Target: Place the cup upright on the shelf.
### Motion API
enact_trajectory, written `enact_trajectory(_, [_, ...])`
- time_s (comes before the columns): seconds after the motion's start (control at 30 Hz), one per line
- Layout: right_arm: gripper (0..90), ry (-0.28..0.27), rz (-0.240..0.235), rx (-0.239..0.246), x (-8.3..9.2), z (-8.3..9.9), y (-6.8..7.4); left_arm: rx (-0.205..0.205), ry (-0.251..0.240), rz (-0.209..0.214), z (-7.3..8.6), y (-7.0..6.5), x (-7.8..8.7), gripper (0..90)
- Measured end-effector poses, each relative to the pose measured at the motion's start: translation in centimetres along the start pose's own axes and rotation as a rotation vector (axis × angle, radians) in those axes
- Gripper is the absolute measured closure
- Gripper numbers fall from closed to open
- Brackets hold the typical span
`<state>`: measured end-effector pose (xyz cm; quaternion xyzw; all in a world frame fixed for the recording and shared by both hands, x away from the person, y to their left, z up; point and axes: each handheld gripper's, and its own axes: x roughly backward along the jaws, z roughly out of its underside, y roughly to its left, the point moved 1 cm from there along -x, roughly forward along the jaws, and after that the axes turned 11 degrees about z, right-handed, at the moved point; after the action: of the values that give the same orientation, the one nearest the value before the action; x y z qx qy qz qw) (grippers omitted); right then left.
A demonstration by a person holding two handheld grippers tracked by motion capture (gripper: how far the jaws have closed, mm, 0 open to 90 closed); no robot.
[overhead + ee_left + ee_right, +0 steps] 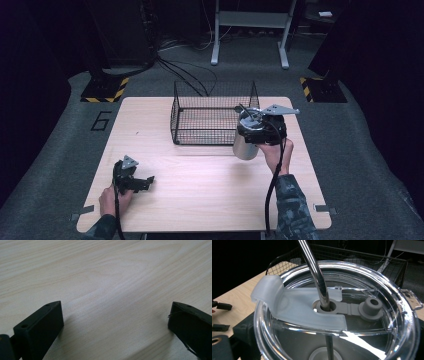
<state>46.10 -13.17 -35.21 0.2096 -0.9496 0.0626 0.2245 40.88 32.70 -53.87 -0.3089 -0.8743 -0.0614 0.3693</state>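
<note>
So, not much to read here: the only writing I can spot is a big "6" [102, 120] marked on the grey floor just off the table's [200, 185] far-left corner, near a yellow-and-black striped plate [105, 89]. I can't find a brand or label on the tumbler.

My right claw [261, 127] is up at the right side of the table, clamped around a steel tumbler [245, 146] held just beside the near-right corner of the black wire basket [214, 112]. From above, the claw body hides most of the cup, so I can't tell whether its base touches the wood. In the right gripper view the clear lid [337, 315] is right up in the lens, with a metal straw [315, 272] through the centre hole, a frosted flap [294, 307] and a grey plug [372, 308] beside it. My own jaws are mostly hidden behind the lid, and the lid's bottom edge is cut off.

My left claw [141, 183] sits low at the near-left of the table, wide open and holding nothing; in the left gripper view [116, 318] there's bare wood grain between the jaws, and both jaws are cropped at the frame's edge.
</note>
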Motion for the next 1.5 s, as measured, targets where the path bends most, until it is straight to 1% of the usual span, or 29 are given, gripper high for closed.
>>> enact_trajectory(0.03, [3.7, -0.002, -0.001, -0.002, 0.1, -0.4, 0.1, 0.005, -0.002, -0.001, 0.0, 0.0, 0.0, 0.0])
enact_trajectory(0.07, [3.7, -0.003, -0.004, 0.002, 0.1, -0.6, 0.1, -0.004, 0.006, 0.001, 0.0, 0.0, 0.0, 0.0])
enact_trajectory(0.13, [3.7, -0.004, -0.003, 0.003, 0.0, -0.8, 0.1, -0.003, 0.006, 0.001, 0.0, 0.0, 0.0, 0.0])
enact_trajectory(0.17, [3.7, -0.004, -0.008, -0.003, -0.1, -1.1, 0.2, -0.002, 0.005, 0.0, 0.0, 0.0, 0.0, 0.0])
enact_trajectory(0.23, [3.7, -0.002, -0.008, -0.003, -0.1, -1.2, 0.2, 0.003, -0.002, -0.001, 0.0, 0.0, 0.0, 0.0])
enact_trajectory(0.27, [3.7, -0.006, -0.009, 0.001, -0.1, -1.5, 0.2, -0.003, 0.005, 0.0, 0.0, 0.0, 0.0, 0.0])
enact_trajectory(0.37, [3.7, -0.01, -0.009, 0.002, -0.1, -2.3, 0.3, 0.007, -0.005, -0.002, 0.0, 0.0, -0.1, 0.0])
enact_trajectory(0.5, [3.7, -0.008, -0.012, -0.001, -0.3, -3.0, 0.4, 0.008, -0.007, -0.002, 0.0, 0.0, -0.1, 0.0])
enact_trajectory(0.53, [3.7, -0.01, -0.013, 0.003, -0.4, -3.2, 0.5, 0.016, -0.011, -0.004, 0.0, -0.1, -0.1, 0.0])
enact_trajectory(0.6, [3.7, -0.01, -0.014, 0.007, -0.5, -3.5, 0.6, 0.008, -0.008, -0.002, 0.0, 0.0, -0.1, 0.0])
enact_trajectory(0.73, [3.7, -0.011, -0.011, 0.004, -0.5, -4.0, 0.7, 0.007, -0.007, -0.003, 0.0, 0.0, -0.1, 0.0])
enact_trajectory(0.93, [3.7, -0.014, -0.011, 0.015, -0.6, -5.0, 0.9, 0.007, -0.007, -0.002, 0.0, 0.0, -0.1, 0.0])
enact_trajectory(1.0, [3.7, -0.019, -0.009, 0.025, -0.8, -5.5, 0.9, 0.007, -0.007, -0.003, 0.0, 0.0, -0.1, 0.0])
enact_trajectory(1.27, [3.7, -0.016, -0.011, 0.026, -1.4, -6.3, 1.2, 0.007, -0.007, -0.002, 0.0, 0.0, -0.1, 0.0])
enact_trajectory(1.33, [3.7, -0.013, -0.009, 0.027, -1.5, -6.6, 1.2, 0.015, -0.01, -0.005, 0.0, -0.1, -0.1, 0.0])
enact_trajectory(1.37, [3.7, -0.014, -0.01, 0.03, -1.6, -6.7, 1.2, 0.006, -0.007, -0.003, 0.0, 0.0, -0.1, 0.0])
enact_trajectory(1.43, [3.7, -0.019, -0.007, 0.033, -1.9, -7.1, 1.2, 0.007, -0.007, -0.003, 0.0, 0.0, -0.1, 0.0])
enact_trajectory(1.47, [3.7, -0.016, -0.005, 0.03, -1.9, -7.3, 1.2, 0.015, -0.01, -0.005, 0.0, -0.1, -0.1, 0.0])
enact_trajectory(1.5, [3.7, -0.019, -0.005, 0.032, -2.0, -7.5, 1.2, 0.007, -0.007, -0.003, 0.0, 0.0, -0.1, 0.0])
